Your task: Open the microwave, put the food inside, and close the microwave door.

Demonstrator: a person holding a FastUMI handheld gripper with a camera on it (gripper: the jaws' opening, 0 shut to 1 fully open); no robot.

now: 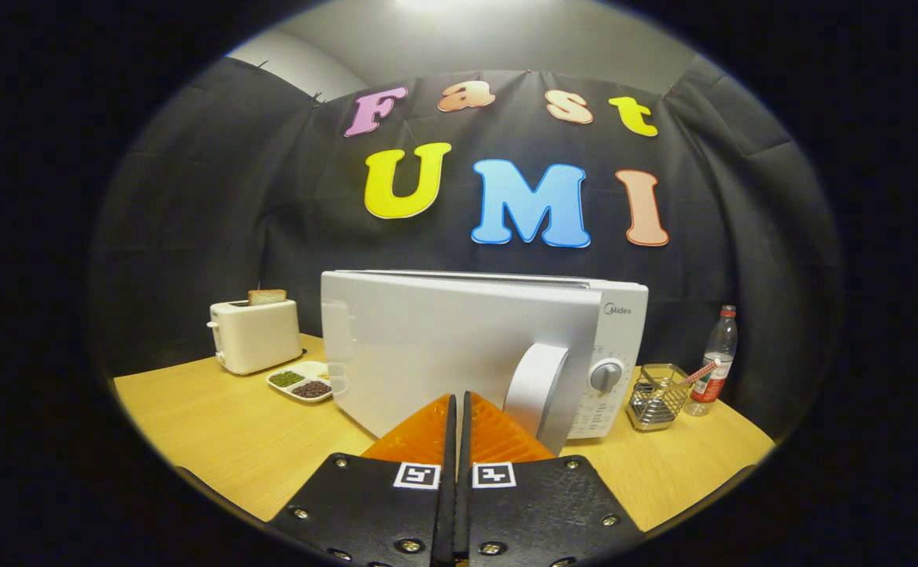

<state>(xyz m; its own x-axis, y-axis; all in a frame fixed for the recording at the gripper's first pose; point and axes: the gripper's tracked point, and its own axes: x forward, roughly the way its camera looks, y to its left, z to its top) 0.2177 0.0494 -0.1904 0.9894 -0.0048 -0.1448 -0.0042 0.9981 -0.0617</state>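
My gripper (457, 398) has its two fingers pressed together, flat against each other, with nothing between them. The tips point at the lower part of the microwave door (459, 346), just left of the door's handle (536, 386); I cannot tell whether the tips touch the door or stop just short of it.

The microwave (620, 315) stands in the middle of the desk (215, 433), toward the far edge. Its door stands slightly ajar, swung out on the side nearest my fingers, so that the broad pale front is angled toward me and a narrow gap shows along its top. The handle is a wide curved band at the door's right side. To the right of the handle is the control panel with a round knob (605, 375) and rows of small buttons below it.

The food is on a divided tray (301, 381) lying on the desk just left of the microwave, close to the door's left edge. One compartment holds something green, another something dark brownish; a third is partly hidden behind the door.

Behind the tray, near the desk's far left corner, stands a cream toaster (256, 335) with a slice of bread (267, 297) sticking up out of its slot.

Right of the microwave stands a wire basket (656, 396), and just beyond it, near the desk's right edge, a clear bottle (716, 362) with a red cap and red label.
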